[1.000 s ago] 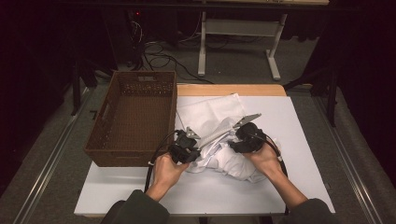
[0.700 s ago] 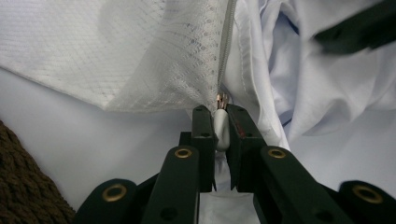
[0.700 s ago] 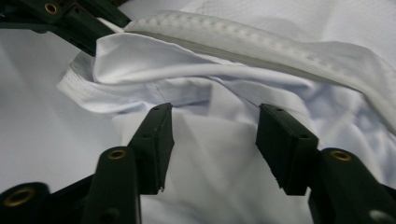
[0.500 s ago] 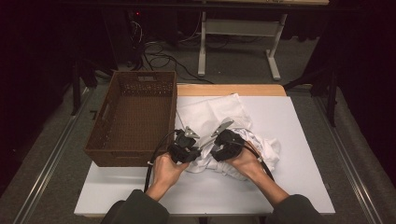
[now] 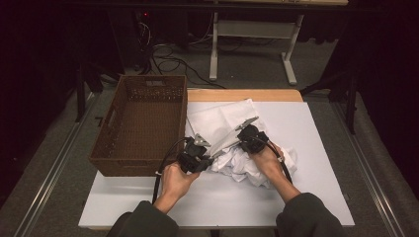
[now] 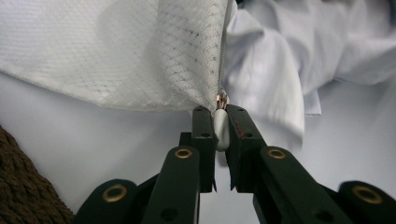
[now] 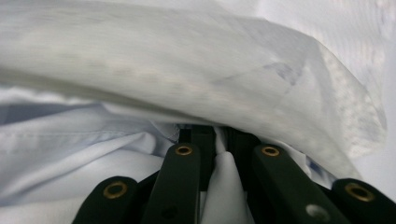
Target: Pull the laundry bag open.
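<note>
Zipper pull [image 6: 221,130] of white mesh laundry bag [image 5: 217,123] sits clenched in left tongs [image 5: 210,160], prob. anchoring it for zipping. Right tongs [image 5: 232,140] have just been closing, now pinching pale cloth [image 7: 224,186] w/ bag flap draped over. Bag + shirt [image 5: 247,165] lie mid tabletop [image 5: 321,148], beside brown basket [image 5: 141,123].

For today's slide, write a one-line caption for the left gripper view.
Left gripper shut on a white zipper pull at the mesh bag edge.
</note>
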Tool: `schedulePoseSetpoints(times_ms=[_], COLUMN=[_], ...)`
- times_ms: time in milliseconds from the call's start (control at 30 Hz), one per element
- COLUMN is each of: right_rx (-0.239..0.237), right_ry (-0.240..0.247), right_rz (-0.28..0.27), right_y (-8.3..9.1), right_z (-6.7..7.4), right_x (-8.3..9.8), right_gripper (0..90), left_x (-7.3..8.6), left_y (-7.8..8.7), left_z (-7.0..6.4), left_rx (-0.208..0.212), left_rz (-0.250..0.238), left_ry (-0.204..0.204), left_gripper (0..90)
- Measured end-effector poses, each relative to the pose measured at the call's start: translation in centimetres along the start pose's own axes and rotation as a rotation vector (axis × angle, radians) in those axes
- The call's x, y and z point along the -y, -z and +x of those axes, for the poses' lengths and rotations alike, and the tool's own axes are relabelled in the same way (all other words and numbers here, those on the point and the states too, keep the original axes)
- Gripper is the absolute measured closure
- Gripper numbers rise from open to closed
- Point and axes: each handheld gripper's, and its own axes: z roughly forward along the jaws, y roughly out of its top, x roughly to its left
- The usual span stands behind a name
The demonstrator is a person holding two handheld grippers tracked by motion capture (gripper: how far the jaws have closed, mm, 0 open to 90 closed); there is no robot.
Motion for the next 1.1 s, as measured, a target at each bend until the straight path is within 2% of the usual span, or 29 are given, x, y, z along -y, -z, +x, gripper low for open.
schedulePoseSetpoints(times_ms=[100, 167, 333, 467, 667, 733, 833, 867, 967, 1033, 1100], right_rx=[0.034, 0.044, -0.079, -0.112, -0.176, -0.201, -0.225, -0.242, -0.277, -0.28, -0.26], right_ry=[-0.007, 0.009, -0.003, 0.014, 0.037, 0.053, 0.114, 0.14, 0.165, 0.17, 0.166], right_rz=[0.019, 0.029, -0.003, -0.049, -0.154, -0.154, -0.132, -0.108, -0.069, -0.049, -0.051], right_y=[-1.0, -1.0, 0.4, 2.4, 5.5, 6.1, 5.9, 5.4, 3.9, 3.1, 2.5], right_z=[0.0, 0.3, 0.1, 0.6, 1.2, 1.8, 3.0, 3.6, 4.4, 4.5, 4.8], right_x=[-0.1, -0.2, 0.3, 0.7, 1.4, 1.6, 1.8, 1.8, 1.7, 1.5, 1.2], right_gripper=[84.9, 83.2, 68.1, 55.4, 48.3, 45.1, 40.2, 37.7, 33.5, 34.4, 42.2], left_x=[0.0, 0.0, 0.0, 0.0, 0.0, 0.0, 0.0, 0.0, 0.0, 0.0, 0.0], left_y=[0.0, -0.1, -0.1, -0.2, -0.1, -0.1, -0.1, -0.1, 0.0, -0.1, -0.2], left_z=[0.1, 0.1, 0.1, 0.2, 0.3, 0.3, 0.3, 0.3, 0.3, 0.3, 0.3], left_rx=[-0.003, -0.004, 0.0, 0.001, 0.002, 0.001, 0.008, 0.014, 0.019, 0.019, 0.023], left_rz=[0.001, 0.006, 0.008, 0.008, 0.008, 0.005, -0.002, -0.003, -0.007, -0.004, -0.004], left_ry=[0.0, 0.002, 0.003, 0.006, 0.008, 0.01, 0.01, 0.012, 0.014, 0.012, 0.016], left_gripper=[82.3, 82.3, 82.0, 82.0, 81.9, 81.9, 81.7, 81.7, 81.7, 81.8, 81.9])
